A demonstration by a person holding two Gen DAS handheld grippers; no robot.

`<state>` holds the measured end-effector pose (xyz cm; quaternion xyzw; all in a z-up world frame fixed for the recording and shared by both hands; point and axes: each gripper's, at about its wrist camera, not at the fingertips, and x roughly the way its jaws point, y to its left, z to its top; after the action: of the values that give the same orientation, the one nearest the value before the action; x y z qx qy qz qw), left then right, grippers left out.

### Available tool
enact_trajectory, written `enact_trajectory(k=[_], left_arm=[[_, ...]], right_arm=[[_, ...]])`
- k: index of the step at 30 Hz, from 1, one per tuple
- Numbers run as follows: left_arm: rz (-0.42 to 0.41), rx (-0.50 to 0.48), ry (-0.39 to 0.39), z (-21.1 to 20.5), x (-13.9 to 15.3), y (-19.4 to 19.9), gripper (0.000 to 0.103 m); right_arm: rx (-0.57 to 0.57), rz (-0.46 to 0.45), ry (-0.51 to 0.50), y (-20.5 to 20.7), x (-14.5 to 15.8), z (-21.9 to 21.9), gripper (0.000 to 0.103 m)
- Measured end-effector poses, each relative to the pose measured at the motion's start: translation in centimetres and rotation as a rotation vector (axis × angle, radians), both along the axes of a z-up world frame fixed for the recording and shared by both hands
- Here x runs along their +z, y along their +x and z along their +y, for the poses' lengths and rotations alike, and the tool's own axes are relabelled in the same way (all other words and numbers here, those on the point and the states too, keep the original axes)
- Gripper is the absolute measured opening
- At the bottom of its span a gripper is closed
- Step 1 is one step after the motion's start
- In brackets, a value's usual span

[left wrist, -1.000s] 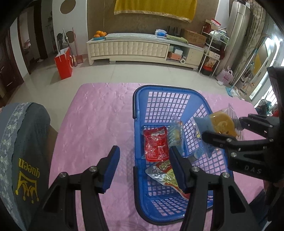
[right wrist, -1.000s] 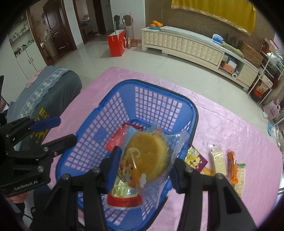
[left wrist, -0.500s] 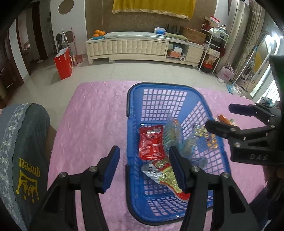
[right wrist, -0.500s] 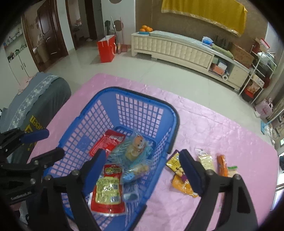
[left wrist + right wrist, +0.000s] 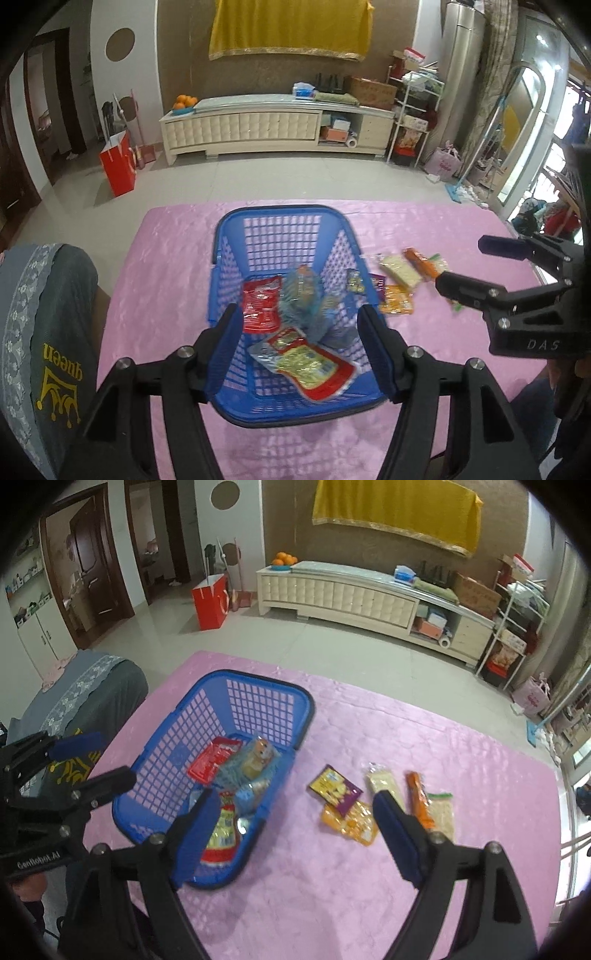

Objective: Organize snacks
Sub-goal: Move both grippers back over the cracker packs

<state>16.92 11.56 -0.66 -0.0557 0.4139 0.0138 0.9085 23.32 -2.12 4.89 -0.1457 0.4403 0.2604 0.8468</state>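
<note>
at the left edge of the left wrist frame, a dark grey cloth [image 5: 55, 332] bears the yellow word "queen" over a crown, turned sideways. at the right of that frame the right gripper [image 5: 461, 266] carries the pale letters "das" on its black body. in the right wrist frame, lower left, the left gripper [image 5: 92, 757] reads what looks like "genrobot.ai". print on the snack packets is too blurred to read.
</note>
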Motion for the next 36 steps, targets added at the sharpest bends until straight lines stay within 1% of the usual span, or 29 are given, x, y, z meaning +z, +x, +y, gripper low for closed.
enact_trajectory(k=[6,10,14,18,23,30,33,36], left_arm=[[-0.004,-0.048,0.015,-3.1,0.6,0.0,0.063],[-0.006,-0.076,0.027,-4.7,0.7,0.1,0.065],[-0.004,-0.093,0.025,-6.3,0.7,0.3,0.065],[-0.001,-0.112,0.044,-8.4,0.4,0.9,0.065],[0.015,-0.132,0.041,-10.7,-0.2,2.0,0.065],[0.043,-0.164,0.052,-14.2,-1.9,4.2,0.065],[0.060,-0.176,0.057,-15.7,-2.7,5.2,0.065],[0.091,-0.179,0.057,-17.0,-4.1,6.7,0.065]], right_arm=[[-0.037,-0.015,0.009,-0.9,0.7,-3.0,0.087],[-0.066,-0.018,0.018,-0.8,1.0,-5.0,0.087],[-0.090,-0.010,0.020,-0.6,0.7,-6.8,0.087],[-0.106,-0.015,0.036,-0.4,0.6,-8.9,0.087],[-0.125,-0.006,0.035,0.5,0.1,-11.2,0.087],[-0.150,0.021,0.032,2.2,-1.6,-14.3,0.087],[-0.158,0.018,-0.001,3.3,-3.2,-15.4,0.087],[-0.166,0.048,0.001,4.4,-4.8,-16.5,0.087]])
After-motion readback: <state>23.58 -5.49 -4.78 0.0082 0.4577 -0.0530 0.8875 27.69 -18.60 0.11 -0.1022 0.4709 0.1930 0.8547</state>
